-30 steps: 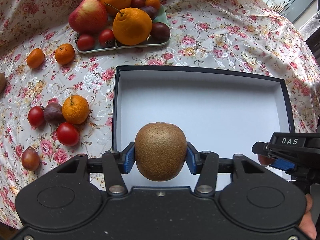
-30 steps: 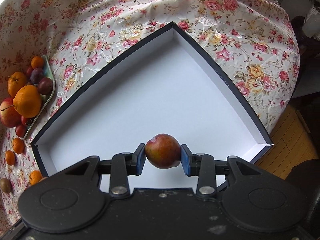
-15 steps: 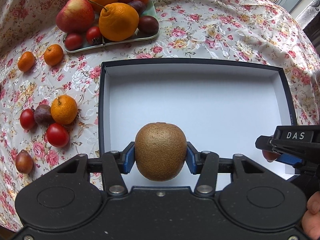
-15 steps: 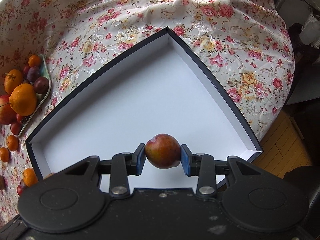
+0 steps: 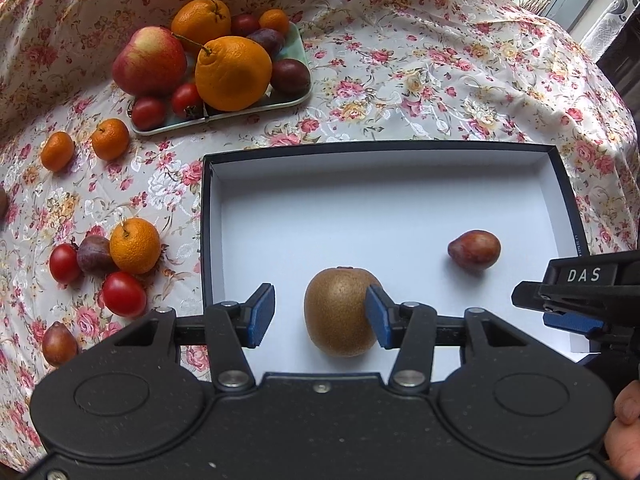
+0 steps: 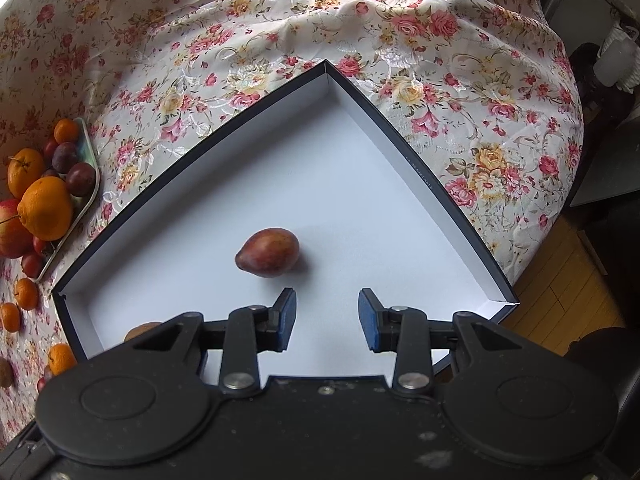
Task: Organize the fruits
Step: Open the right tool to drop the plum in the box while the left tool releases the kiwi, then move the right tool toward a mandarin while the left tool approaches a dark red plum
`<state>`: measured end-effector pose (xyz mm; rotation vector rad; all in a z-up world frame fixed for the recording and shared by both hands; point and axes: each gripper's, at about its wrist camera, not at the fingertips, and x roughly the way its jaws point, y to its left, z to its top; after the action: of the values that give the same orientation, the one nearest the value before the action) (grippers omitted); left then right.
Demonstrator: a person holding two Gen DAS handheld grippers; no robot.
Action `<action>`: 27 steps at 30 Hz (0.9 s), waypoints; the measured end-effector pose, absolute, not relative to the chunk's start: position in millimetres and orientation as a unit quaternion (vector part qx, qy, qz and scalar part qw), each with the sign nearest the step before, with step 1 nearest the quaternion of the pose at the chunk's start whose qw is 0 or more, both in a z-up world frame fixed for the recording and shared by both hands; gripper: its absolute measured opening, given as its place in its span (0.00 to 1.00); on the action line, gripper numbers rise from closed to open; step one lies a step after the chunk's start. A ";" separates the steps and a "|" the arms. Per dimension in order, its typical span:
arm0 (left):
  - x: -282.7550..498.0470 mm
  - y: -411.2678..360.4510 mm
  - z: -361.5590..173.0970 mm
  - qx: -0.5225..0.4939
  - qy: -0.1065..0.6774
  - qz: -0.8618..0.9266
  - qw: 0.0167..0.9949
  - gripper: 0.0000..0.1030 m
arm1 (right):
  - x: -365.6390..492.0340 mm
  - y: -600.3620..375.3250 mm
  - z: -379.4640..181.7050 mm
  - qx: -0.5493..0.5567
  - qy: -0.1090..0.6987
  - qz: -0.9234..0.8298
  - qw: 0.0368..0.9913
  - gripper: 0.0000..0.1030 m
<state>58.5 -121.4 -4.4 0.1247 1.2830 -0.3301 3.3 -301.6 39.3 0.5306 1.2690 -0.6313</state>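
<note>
Covering table, floral cloth (image 6: 440, 80), wooden floor (image 6: 560, 280) beyond

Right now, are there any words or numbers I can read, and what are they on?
"DAS": white letters on the right gripper, seen from the left wrist.
Small print on the box rim's right side: too small to read.

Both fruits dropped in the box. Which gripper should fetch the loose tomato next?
Left. The left gripper is open beside the kiwi, at the box edge nearest the tomato. The right gripper, open past the plum, is on the far side.
</note>
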 end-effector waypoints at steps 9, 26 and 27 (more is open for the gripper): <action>60.4 -109.8 -3.3 0.054 0.598 -0.138 0.788 0.55 | 6.0 -295.4 43.8 0.248 0.575 -0.280 0.728 0.37; 86.7 -53.1 1.8 0.014 0.602 -0.088 0.794 0.55 | 28.1 -264.9 43.7 0.253 0.584 -0.253 0.728 0.37; 89.7 -49.1 2.6 0.008 0.602 -0.084 0.794 0.55 | 30.4 -262.8 44.7 0.253 0.582 -0.250 0.731 0.37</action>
<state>89.7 -49.1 2.6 0.0165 1.2943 -0.1811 30.4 -262.8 44.7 0.5570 1.2812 -0.5505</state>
